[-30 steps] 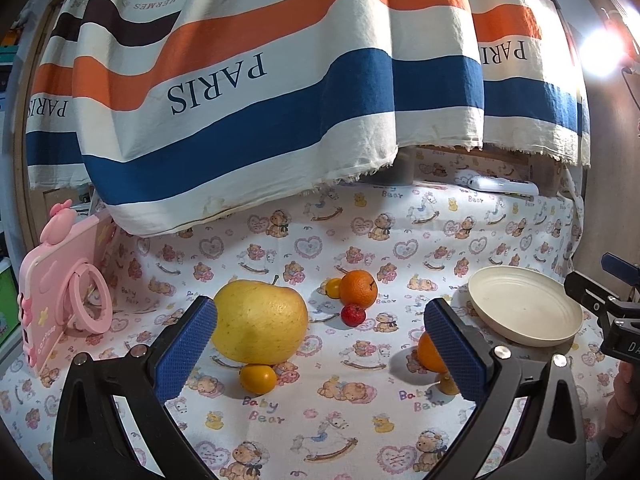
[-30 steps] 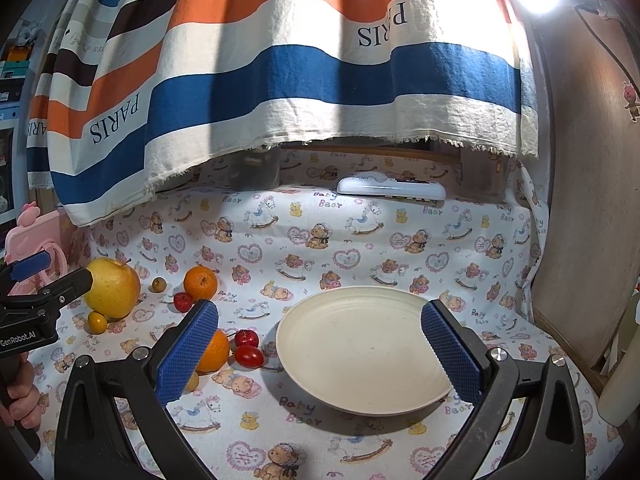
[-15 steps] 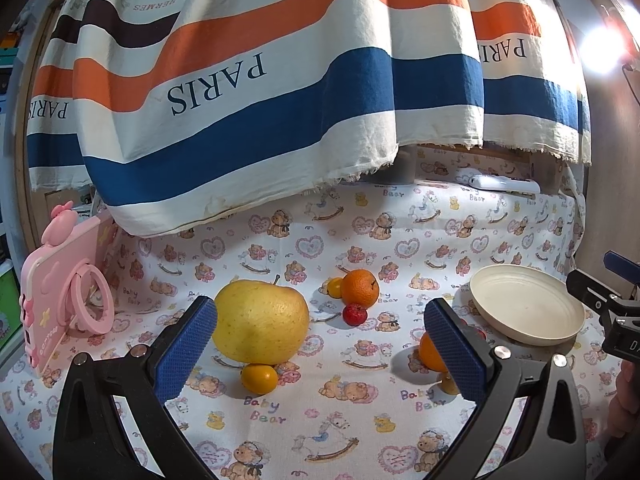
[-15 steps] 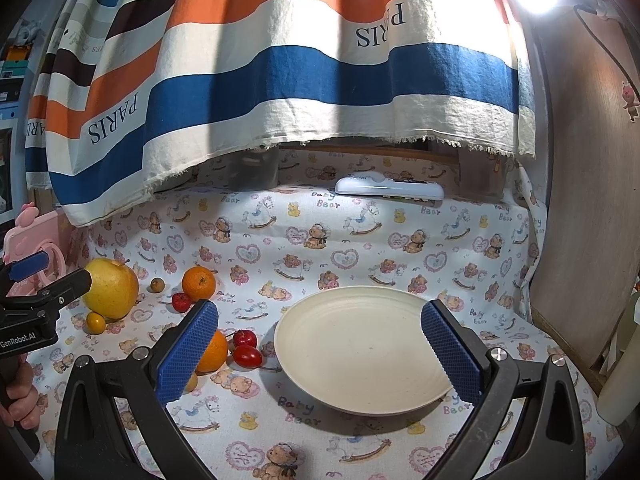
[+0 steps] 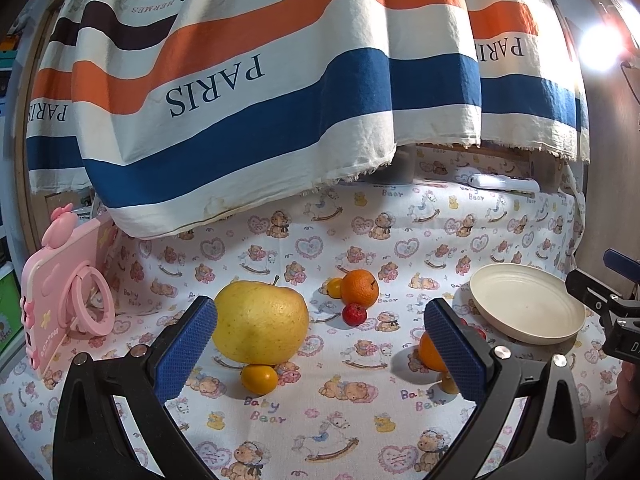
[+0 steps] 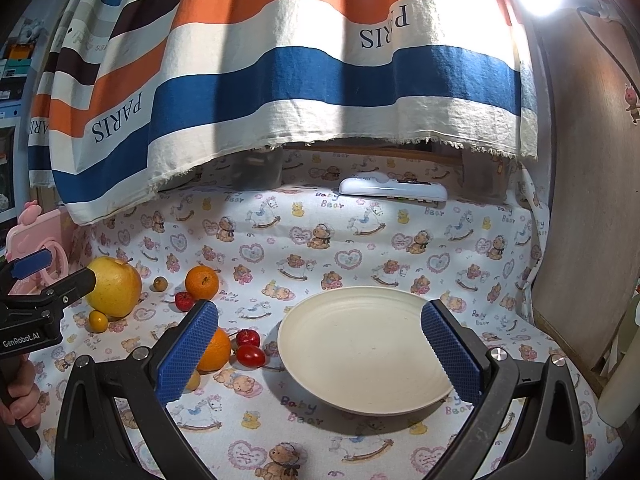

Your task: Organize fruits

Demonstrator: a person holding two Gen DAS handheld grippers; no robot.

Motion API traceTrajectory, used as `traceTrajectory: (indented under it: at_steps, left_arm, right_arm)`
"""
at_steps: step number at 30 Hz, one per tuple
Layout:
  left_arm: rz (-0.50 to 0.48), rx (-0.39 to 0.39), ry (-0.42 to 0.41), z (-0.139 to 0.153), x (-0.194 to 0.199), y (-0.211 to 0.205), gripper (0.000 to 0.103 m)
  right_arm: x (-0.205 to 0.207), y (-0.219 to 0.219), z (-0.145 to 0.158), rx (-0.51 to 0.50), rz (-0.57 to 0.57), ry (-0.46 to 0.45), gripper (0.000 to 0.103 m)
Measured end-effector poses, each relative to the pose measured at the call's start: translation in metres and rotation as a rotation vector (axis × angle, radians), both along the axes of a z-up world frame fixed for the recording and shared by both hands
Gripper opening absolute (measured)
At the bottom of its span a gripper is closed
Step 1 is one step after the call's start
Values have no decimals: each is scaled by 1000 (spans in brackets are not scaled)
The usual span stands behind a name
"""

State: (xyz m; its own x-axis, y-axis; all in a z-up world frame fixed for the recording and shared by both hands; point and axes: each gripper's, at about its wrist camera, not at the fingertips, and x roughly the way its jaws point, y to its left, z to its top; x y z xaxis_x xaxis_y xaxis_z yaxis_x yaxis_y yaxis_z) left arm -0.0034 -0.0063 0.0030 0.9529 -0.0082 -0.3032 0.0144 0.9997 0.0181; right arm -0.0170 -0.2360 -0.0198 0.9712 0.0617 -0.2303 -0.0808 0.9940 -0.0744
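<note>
On the bear cloth (image 6: 360,232), your plate (image 6: 364,344) is bare; all fruit (image 5: 260,328) sits left of it. Both your grippers (image 5: 320,344) (image 6: 320,344) gape, holding nothing.

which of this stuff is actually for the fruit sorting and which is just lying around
For the job: big yellow fruit, two oranges, small red fruits, small yellow fruit, empty plate.

Just lying about: pink toy, white remote, striped cloth.

The black two-finger left gripper (image 5: 320,346) with blue textured pads (image 5: 186,350) hangs wide apart, empty. The matching right gripper (image 6: 320,350) does likewise.
</note>
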Motion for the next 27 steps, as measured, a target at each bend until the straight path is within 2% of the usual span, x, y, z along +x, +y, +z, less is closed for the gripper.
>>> traceTrajectory:
  at_steps: [27]
  left_arm:
    - [2, 4, -3, 0, -1, 1, 103]
  right_arm:
    - [0, 0, 0, 0, 4, 6, 102]
